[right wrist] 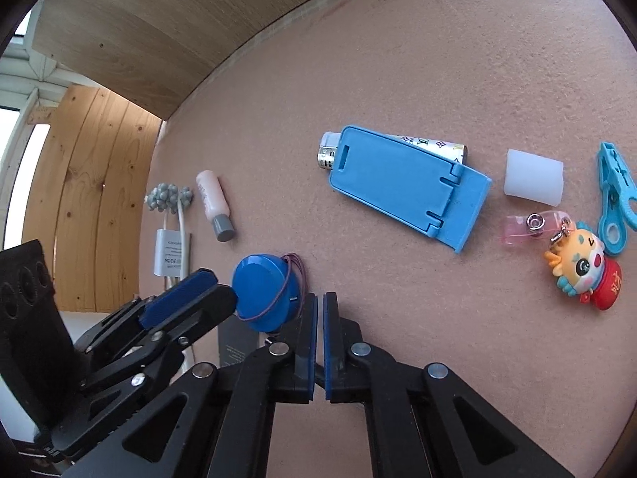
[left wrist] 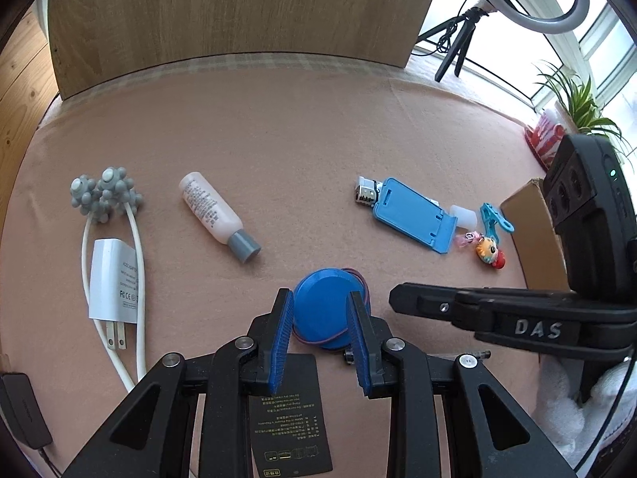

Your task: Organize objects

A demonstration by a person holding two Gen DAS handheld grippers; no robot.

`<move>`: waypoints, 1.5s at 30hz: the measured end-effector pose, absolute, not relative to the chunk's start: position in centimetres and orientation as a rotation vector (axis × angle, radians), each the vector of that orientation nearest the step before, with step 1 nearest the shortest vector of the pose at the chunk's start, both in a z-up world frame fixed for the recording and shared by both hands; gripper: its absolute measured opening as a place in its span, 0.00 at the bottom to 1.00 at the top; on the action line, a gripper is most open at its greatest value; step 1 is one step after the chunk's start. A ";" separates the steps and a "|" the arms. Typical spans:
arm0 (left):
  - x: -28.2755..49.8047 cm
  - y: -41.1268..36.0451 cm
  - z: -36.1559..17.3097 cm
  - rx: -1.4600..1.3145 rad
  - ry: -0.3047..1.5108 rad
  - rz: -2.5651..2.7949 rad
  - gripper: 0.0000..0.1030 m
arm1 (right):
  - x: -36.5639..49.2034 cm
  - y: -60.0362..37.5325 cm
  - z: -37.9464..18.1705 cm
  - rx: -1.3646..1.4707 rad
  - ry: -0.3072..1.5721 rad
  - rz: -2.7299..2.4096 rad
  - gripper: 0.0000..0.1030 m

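- L gripper [left wrist: 320, 314]: fingers spread either side of blue round case [left wrist: 324, 310] w/ purple band, pads look touching it, case lying on pink worktop [left wrist: 298, 139] near front edge.
- R gripper [right wrist: 320, 310]: fingers clenched, holding nothing, just beside case.
- Blue phone stand [right wrist: 406, 187] mid-worktop, toward the right.

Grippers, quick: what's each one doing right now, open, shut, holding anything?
Left gripper: open, fingers either side of the blue round case, not clamped.
Right gripper: shut, holding nothing.
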State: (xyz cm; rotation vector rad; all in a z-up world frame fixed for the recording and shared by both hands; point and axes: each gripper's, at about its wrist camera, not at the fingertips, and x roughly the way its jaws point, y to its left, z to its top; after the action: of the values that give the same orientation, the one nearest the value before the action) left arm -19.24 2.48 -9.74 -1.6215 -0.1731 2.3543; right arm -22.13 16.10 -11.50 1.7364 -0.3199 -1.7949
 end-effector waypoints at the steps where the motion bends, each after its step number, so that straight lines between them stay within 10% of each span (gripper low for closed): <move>1: -19.1 2.6 -10.0 -1.630 -0.167 2.354 0.28 | -22.2 16.4 -11.2 1.727 -0.350 -1.785 0.06; 45: -16.0 1.5 -11.3 -1.635 -0.291 2.352 0.31 | -23.4 12.7 -11.8 1.765 -0.307 -1.746 0.12</move>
State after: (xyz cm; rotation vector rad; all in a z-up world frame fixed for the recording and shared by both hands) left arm -15.97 1.47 -11.33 -1.6349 -0.2914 2.3518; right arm -23.36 12.65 -11.85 1.7648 -0.3071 -1.7464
